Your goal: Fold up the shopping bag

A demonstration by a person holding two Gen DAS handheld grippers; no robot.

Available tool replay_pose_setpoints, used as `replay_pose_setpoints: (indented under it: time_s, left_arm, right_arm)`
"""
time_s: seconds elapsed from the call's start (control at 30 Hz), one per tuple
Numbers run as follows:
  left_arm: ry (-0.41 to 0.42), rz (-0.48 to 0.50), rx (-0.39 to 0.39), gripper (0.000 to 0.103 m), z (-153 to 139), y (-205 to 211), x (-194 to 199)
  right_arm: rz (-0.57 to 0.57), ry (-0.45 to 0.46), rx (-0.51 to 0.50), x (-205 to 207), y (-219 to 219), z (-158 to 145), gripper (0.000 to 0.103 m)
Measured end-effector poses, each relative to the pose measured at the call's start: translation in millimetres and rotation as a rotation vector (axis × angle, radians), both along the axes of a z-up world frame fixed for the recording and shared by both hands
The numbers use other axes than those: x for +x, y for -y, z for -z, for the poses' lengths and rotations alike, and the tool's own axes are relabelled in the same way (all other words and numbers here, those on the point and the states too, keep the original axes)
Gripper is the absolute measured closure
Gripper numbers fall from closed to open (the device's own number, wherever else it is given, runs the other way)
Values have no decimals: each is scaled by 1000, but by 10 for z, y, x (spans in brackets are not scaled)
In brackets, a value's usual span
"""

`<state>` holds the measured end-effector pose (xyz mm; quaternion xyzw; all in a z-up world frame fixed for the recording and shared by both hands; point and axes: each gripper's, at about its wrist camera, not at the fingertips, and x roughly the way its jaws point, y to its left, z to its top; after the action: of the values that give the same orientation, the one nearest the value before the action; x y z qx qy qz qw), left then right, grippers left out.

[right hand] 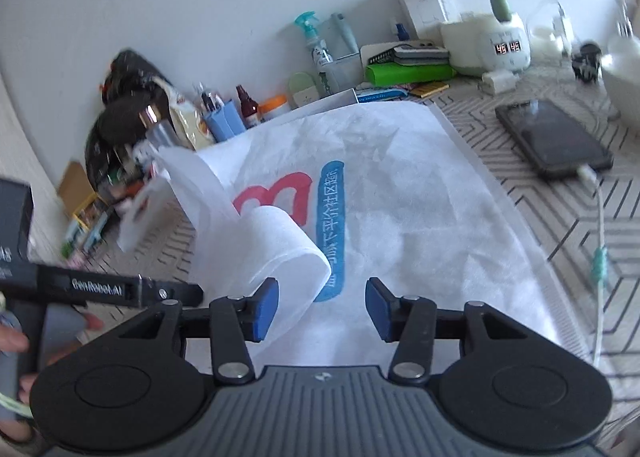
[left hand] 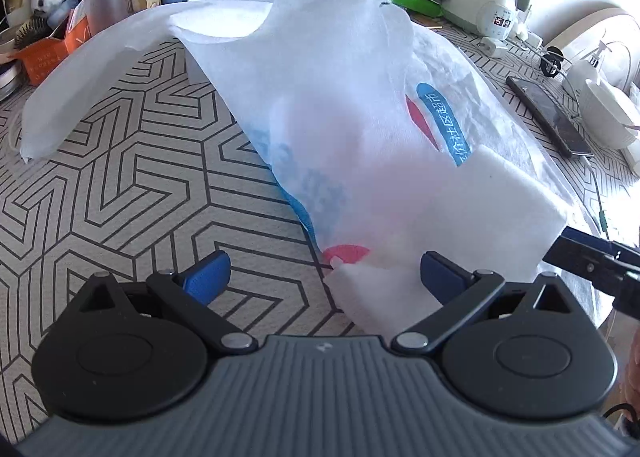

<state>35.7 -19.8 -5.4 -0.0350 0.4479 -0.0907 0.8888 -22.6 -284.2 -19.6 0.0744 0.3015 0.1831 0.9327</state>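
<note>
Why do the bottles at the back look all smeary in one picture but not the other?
Right wrist view: motion blur smears the bottles and phone. Left wrist view: sharper, though bright light washes out the shopping bag, and the fisheye bends the patterned table.

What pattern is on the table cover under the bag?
Black geometric line pattern on a pale ground, table cover; clearest in the left wrist view.

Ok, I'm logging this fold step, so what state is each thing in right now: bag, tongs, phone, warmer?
shopping bag: partly folded on the table, one handle loop curled up near the right tongs
left tongs: open, bag's near corner between the fingers
right tongs: open, over the bag, gripping nothing
phone: flat, screen dark, cable plugged in
bottle warmer: on, display lit
</note>
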Motion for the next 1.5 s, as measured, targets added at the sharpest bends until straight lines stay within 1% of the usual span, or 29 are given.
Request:
replay_pose_setpoints:
  time_s: [0.07, 0.1, 0.17, 0.23, 0.3, 0.4, 0.5, 0.53, 0.6, 0.63, 0.67, 0.7, 0.73, 0.8, 0.83, 0.87, 0.93, 1.0, 1.07, 1.1, 1.13, 1.2, 1.27, 1.3, 1.37, 1.43, 1.5]
  left_arm:
    - [3, 5, 15, 0, -6, 23, 27]
    - [4, 8, 23, 0, -11, 33, 44]
    - [1, 18, 32, 0, -14, 52, 79]
    - [-7, 33, 38, 0, -11, 74, 124]
    - [-16, 46, 37, 0, -8, 94, 176]
    - [-25, 54, 16, 0, -31, 52, 222]
    - [-5, 22, -17, 0, -104, -96, 182]
    - [2, 12, -28, 0, -128, -146, 168]
    - [16, -9, -50, 0, -177, -245, 142]
    - [22, -20, -61, 0, -201, -294, 128]
    - [29, -30, -72, 0, -226, -344, 115]
    - [35, -41, -77, 0, -232, -366, 115]
    - [42, -59, -78, 0, -239, -407, 99]
    - [53, -92, -74, 0, -258, -507, 44]
    - [57, -104, -73, 0, -265, -540, 19]
    - [61, -116, -71, 0, -270, -566, -5]
    - [69, -132, -68, 0, -281, -592, -53]
    - [77, -132, -66, 0, -292, -559, -102]
    - [93, -78, -24, 0, -280, -371, -151]
    - [101, -44, 2, 0, -271, -256, -176]
    - [110, -10, 28, 0, -263, -141, -201]
    - [128, 58, 80, 0, -245, 88, -251]
    - [141, 117, 121, 0, -224, 289, -301]
    - [144, 146, 127, 0, -219, 388, -324]
    - [160, 196, 140, 0, -224, 545, -406]
    - [180, 214, 176, 0, -221, 647, -438]
    - [198, 228, 217, 0, -212, 743, -454]
  right_arm:
    - [-55, 92, -126, -102, -89, -122, 53]
    - [-85, 117, -170, -124, -128, -158, 53]
    - [-187, 181, -298, -183, -257, -234, 54]
    - [-311, 205, -413, -213, -417, -252, 54]
    - [-402, 199, -470, -215, -539, -245, 54]
    - [-542, 216, -579, -205, -766, -182, 54]
    - [-620, 244, -642, -191, -920, -97, 53]
    - [-653, 243, -664, -173, -974, -56, 52]
    - [-682, 241, -691, -119, -1056, 32, 51]
    - [-685, 244, -696, -80, -1090, 70, 52]
    - [-681, 240, -688, -46, -1096, 85, 65]
    - [-661, 216, -650, 24, -1093, 83, 87]
    - [-618, 172, -585, 122, -1063, 56, 103]
    - [-542, 112, -461, 283, -956, -3, 102]
    - [-524, 97, -390, 349, -876, -44, 102]
    - [-502, 98, -348, 382, -804, -70, 102]
    - [-423, 86, -244, 474, -620, -138, 102]
    - [-348, 29, -76, 600, -364, -201, 102]
    - [-257, -36, 113, 712, -49, -298, 102]
    - [-223, -52, 178, 731, 85, -344, 102]
    - [-169, -70, 279, 734, 294, -401, 102]
    - [-119, -79, 390, 766, 538, -466, 102]
    - [-73, -85, 530, 664, 830, -478, 102]
    - [-50, -89, 582, 592, 953, -465, 102]
    - [4, -92, 647, 386, 1146, -403, 102]
    - [46, -94, 672, 209, 1239, -314, 102]
    - [112, -100, 679, 8, 1290, -161, 102]
